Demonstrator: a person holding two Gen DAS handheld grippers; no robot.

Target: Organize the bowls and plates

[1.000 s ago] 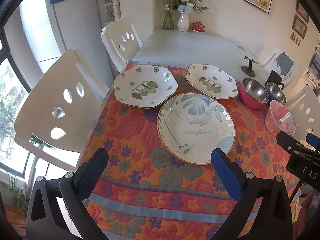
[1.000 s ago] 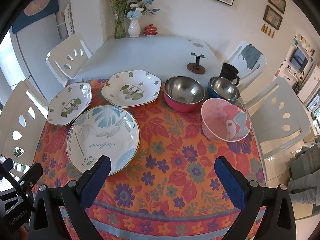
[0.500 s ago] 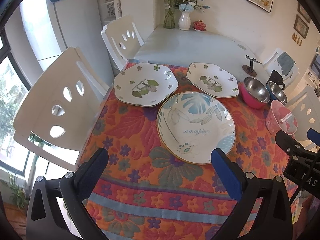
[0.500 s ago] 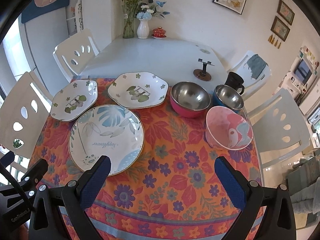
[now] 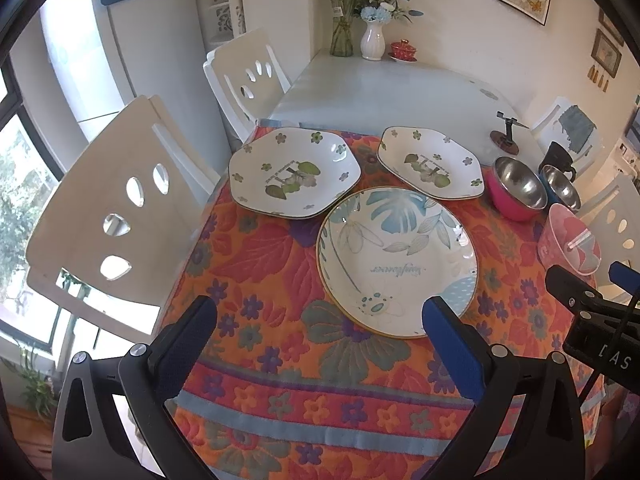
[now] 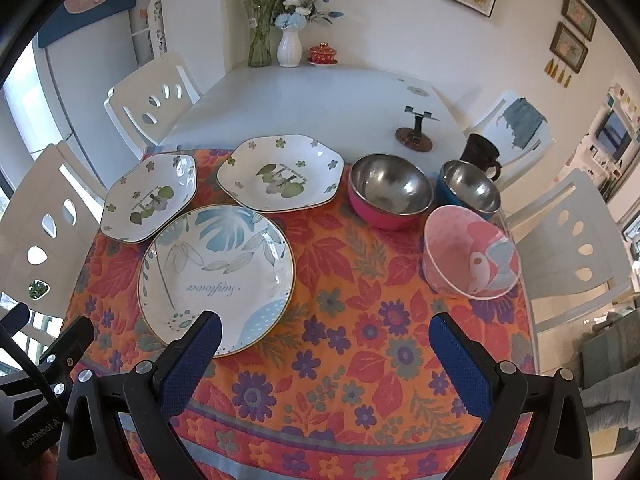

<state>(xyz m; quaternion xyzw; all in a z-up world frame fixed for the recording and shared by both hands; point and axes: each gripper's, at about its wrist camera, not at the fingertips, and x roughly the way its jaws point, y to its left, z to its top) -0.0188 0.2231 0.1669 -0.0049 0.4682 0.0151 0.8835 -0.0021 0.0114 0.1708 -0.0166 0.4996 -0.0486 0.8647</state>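
A large round blue-leaf plate (image 5: 396, 260) (image 6: 216, 276) lies on the orange floral cloth. Behind it lie two white hexagonal flower plates (image 5: 294, 172) (image 5: 430, 162), also in the right wrist view (image 6: 150, 198) (image 6: 280, 178). To the right stand a pink steel bowl (image 6: 390, 190), a blue steel bowl (image 6: 470, 188) and a pink patterned bowl (image 6: 470, 258). My left gripper (image 5: 320, 320) is open and empty above the cloth's near edge, in front of the round plate. My right gripper (image 6: 324, 336) is open and empty, between the round plate and the pink patterned bowl.
White chairs (image 5: 120, 208) (image 6: 576, 240) stand at the table's left and right. Beyond the cloth are a phone stand (image 6: 416, 132), a dark mug (image 6: 480, 152), vases (image 6: 288, 46) and a red lidded pot (image 6: 322, 54) on the bare tabletop (image 6: 320, 100).
Both grippers have moved slightly forward and rightward over the table; the dishes sit a little lower and nearer in both views. Nothing was grasped or moved.
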